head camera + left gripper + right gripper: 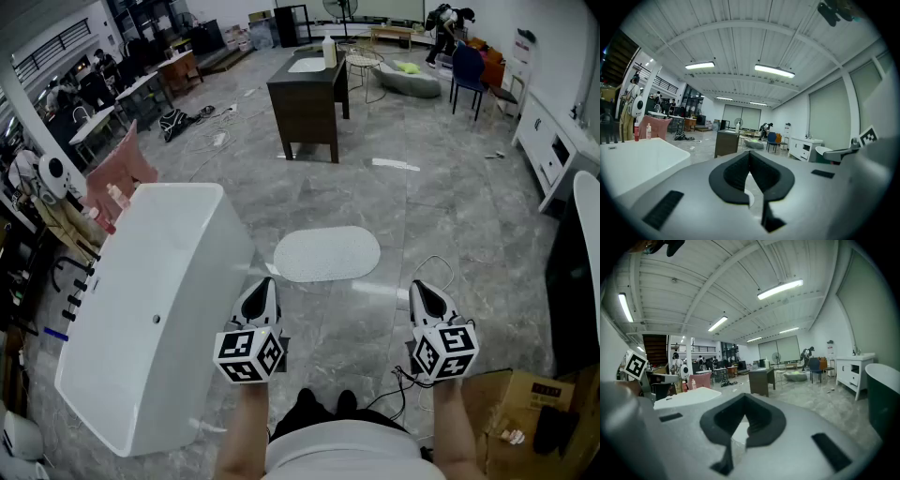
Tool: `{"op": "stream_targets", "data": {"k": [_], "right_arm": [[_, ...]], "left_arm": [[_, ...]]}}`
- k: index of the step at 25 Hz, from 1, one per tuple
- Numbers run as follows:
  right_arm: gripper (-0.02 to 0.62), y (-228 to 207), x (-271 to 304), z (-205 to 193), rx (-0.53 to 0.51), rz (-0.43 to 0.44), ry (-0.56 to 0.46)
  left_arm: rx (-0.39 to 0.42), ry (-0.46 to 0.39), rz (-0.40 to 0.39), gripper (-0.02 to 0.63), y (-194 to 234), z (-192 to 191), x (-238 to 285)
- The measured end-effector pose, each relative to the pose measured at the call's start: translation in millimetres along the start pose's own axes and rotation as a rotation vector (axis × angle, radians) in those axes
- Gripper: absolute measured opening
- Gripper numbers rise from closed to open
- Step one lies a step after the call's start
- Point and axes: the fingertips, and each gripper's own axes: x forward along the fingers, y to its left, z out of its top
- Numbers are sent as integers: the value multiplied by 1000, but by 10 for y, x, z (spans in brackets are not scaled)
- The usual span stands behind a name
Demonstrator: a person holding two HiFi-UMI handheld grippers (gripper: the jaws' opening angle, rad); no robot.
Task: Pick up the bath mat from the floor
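Note:
The bath mat (326,254) is a pale oval lying flat on the grey floor, ahead of me and between the two grippers. My left gripper (261,287) hovers just short of the mat's near left edge, jaws shut and nothing in them. My right gripper (424,290) hangs to the right of the mat, well clear of it, also shut and empty. In the left gripper view the black jaws (750,164) meet, with a pale patch of mat (747,197) below them. The right gripper view shows its jaws (746,408) closed too, above a patch of mat (740,431).
A white bathtub (150,309) stands close on my left, next to the left gripper. A dark wooden vanity (307,103) stands further ahead. A thin cable (433,268) loops on the floor near the right gripper. A cardboard box (511,412) sits at bottom right.

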Motion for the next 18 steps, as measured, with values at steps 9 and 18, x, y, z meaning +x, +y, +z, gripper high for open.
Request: {"op": "stream_targets", "data": {"k": [9,18], "right_arm": [[2,-63,31,54,-1,-7,-23],[19,-270,115,35,27,-61,1]], "left_arm": [[-7,13,26,3,3,-87,8],[-29,25,79,54,154,-147,6]]}}
